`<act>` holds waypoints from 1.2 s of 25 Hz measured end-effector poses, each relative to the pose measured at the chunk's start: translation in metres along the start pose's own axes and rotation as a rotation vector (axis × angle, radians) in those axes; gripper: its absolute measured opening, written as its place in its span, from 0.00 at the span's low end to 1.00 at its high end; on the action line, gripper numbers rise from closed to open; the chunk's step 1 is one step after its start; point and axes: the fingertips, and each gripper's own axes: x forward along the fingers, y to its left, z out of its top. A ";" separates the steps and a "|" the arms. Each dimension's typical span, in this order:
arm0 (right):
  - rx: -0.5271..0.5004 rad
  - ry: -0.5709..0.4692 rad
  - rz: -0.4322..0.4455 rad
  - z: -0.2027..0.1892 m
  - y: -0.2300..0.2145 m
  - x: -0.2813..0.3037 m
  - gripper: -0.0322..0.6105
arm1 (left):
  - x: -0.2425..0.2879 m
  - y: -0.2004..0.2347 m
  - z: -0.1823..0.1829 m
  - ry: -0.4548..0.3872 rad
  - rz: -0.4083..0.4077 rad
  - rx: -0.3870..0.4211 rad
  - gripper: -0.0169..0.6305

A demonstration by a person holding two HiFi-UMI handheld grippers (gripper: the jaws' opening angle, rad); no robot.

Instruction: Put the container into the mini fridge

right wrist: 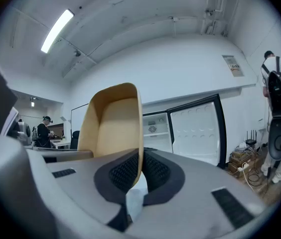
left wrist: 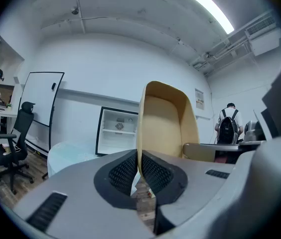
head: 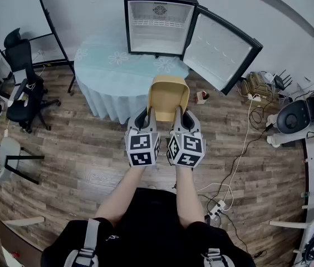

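A tan, open-topped container [head: 168,97] hangs in the air between both grippers, in front of the round table [head: 109,71]. My left gripper [head: 150,114] is shut on its left wall [left wrist: 139,133]. My right gripper [head: 178,114] is shut on its right wall [right wrist: 139,133]. The container's hollow inside [left wrist: 168,126] shows in the left gripper view, and likewise [right wrist: 113,128] in the right gripper view. The black mini fridge [head: 158,21] stands on the table beyond it, its door [head: 224,50] swung open to the right and its white interior empty.
A black office chair [head: 20,77] and a whiteboard [head: 15,15] stand at the left. Cables, a power strip [head: 218,207] and boxes lie on the wood floor at the right. A person with a backpack [left wrist: 228,126] stands off to the right, another person [right wrist: 44,132] far left.
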 end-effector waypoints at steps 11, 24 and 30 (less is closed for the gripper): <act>-0.010 -0.016 0.011 0.007 -0.008 0.016 0.08 | 0.019 -0.001 0.008 -0.009 -0.002 -0.005 0.05; -0.048 -0.017 0.029 0.007 -0.017 0.067 0.08 | 0.070 0.018 0.009 -0.016 -0.007 -0.031 0.05; -0.078 -0.035 0.042 0.027 -0.038 0.142 0.09 | 0.147 0.033 0.030 -0.052 -0.021 -0.044 0.05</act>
